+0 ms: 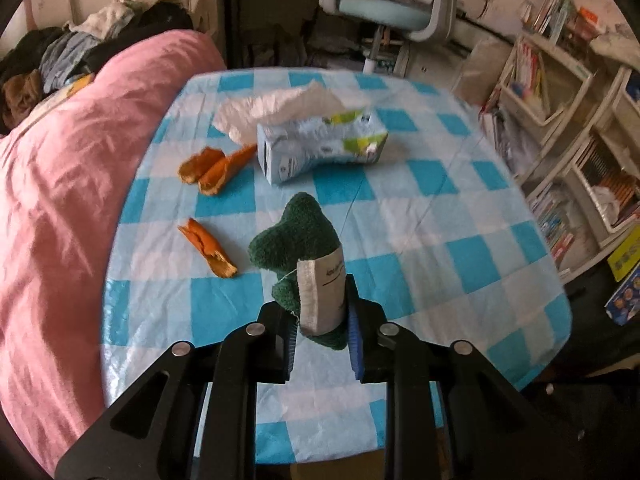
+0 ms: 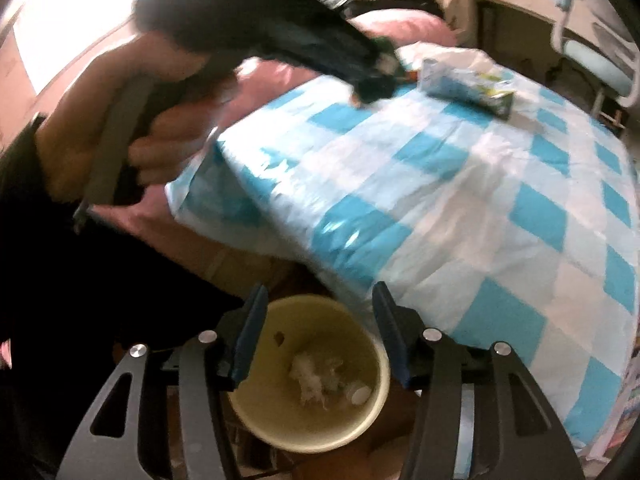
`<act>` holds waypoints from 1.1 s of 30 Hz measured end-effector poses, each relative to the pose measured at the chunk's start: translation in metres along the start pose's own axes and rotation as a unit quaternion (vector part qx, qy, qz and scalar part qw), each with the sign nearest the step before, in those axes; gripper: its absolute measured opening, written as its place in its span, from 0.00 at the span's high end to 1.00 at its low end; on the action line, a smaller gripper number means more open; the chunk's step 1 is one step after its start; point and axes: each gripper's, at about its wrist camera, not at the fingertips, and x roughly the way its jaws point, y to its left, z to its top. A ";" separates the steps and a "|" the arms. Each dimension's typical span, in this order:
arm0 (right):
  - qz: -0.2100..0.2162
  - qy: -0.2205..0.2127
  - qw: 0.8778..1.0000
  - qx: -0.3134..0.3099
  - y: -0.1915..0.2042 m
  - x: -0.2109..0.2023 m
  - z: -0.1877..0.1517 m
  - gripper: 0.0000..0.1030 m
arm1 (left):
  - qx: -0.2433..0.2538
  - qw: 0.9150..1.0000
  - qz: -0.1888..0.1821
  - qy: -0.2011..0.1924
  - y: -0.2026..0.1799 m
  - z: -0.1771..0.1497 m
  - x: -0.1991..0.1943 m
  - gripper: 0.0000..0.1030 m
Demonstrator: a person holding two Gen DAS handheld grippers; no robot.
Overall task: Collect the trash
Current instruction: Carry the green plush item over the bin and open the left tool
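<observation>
My left gripper (image 1: 322, 344) clamps a green cloth (image 1: 298, 232) above the tabletop (image 1: 460, 216); right gripper (image 2: 316, 336) wide open, empty, over the trash bin (image 2: 280, 424).

Three orange peels (image 1: 208, 168) (two lying together), one tissue pack (image 1: 320, 148), one green cloth (image 1: 300, 232), one bin (image 2: 312, 376).

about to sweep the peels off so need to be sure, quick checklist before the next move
1. Left hand-held gripper grips the green cloth: ok.
2. Cloth hangs clear of the tissue pack: ok.
3. Orange peels still lie on the checked tablecloth: not ok, none collected.
4. Right hand-held gripper is open and free: ok.
5. Yellow bin sits under the table edge nearest the peels: cannot tell.
</observation>
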 end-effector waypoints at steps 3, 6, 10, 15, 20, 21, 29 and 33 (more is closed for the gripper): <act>-0.020 -0.032 0.999 0.018 -0.009 -0.011 0.004 0.48 | -0.011 1.000 0.013 -0.026 0.006 -0.001 -0.020 0.80; -0.039 -0.055 0.997 0.038 -0.022 -0.017 0.014 0.47 | -0.001 0.998 0.030 -0.058 0.003 -0.010 -0.047 0.80; -0.068 -0.069 0.994 0.052 -0.024 -0.016 0.022 0.44 | -0.005 0.997 0.021 -0.072 0.003 -0.031 -0.071 0.80; -0.084 -0.071 0.993 0.044 -0.021 -0.014 0.027 0.44 | -0.008 0.998 0.018 -0.054 -0.002 -0.061 -0.076 0.80; -0.097 -0.076 0.992 0.026 -0.014 -0.017 0.025 0.44 | -0.016 0.999 0.018 -0.038 -0.007 -0.086 -0.075 0.80; -0.099 -0.077 0.992 0.025 -0.014 -0.017 0.025 0.44 | -0.018 0.999 0.019 -0.037 -0.007 -0.090 -0.074 0.80; -0.117 -0.086 0.989 0.019 -0.013 -0.021 0.024 0.44 | -0.026 0.999 0.013 -0.034 -0.012 -0.109 -0.075 0.80; -0.125 -0.090 0.988 0.016 -0.012 -0.025 0.023 0.44 | -0.023 0.999 0.014 -0.031 -0.015 -0.114 -0.074 0.80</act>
